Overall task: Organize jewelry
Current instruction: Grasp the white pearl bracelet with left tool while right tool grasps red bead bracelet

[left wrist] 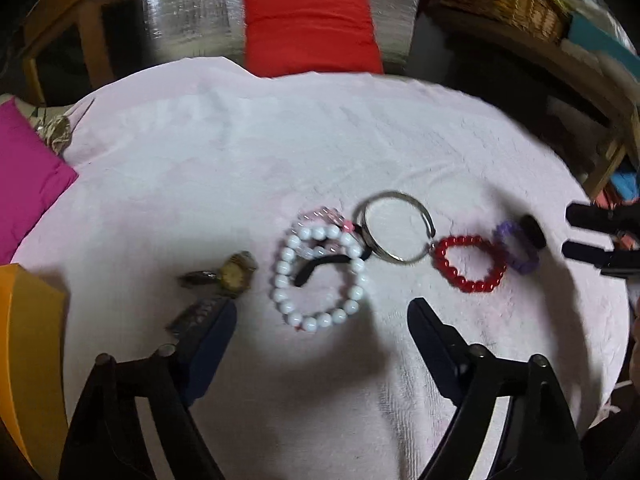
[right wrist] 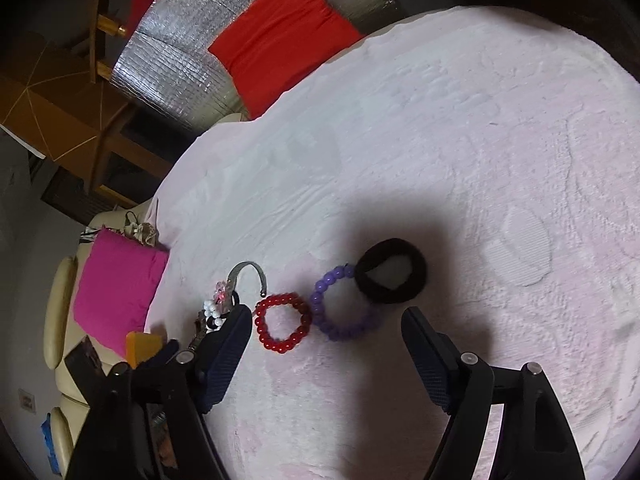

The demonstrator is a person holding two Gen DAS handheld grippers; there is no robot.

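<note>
Jewelry lies in a row on a pale pink cloth [left wrist: 280, 140]. In the left wrist view I see a gold watch [left wrist: 234, 276], a white bead bracelet [left wrist: 280, 278] with a black band inside it, a silver bangle [left wrist: 394, 193], a red bead bracelet [left wrist: 468, 286], a purple bead bracelet [left wrist: 520, 266] and a black hair tie [left wrist: 534, 230]. My left gripper [left wrist: 320, 306] hangs open just short of the white bracelet. My right gripper [right wrist: 326, 314] is open too, its fingers either side of the red bracelet [right wrist: 280, 346] and purple bracelet [right wrist: 319, 300], with the black tie [right wrist: 362, 276] beyond.
An orange box [left wrist: 28, 340] sits at the left edge beside a magenta cushion [left wrist: 28, 168]. A red cushion [left wrist: 310, 32] on a silvery mat lies past the far edge. A wicker basket [left wrist: 516, 0] stands at the back right. The right gripper's tips [left wrist: 580, 236] show at the right edge.
</note>
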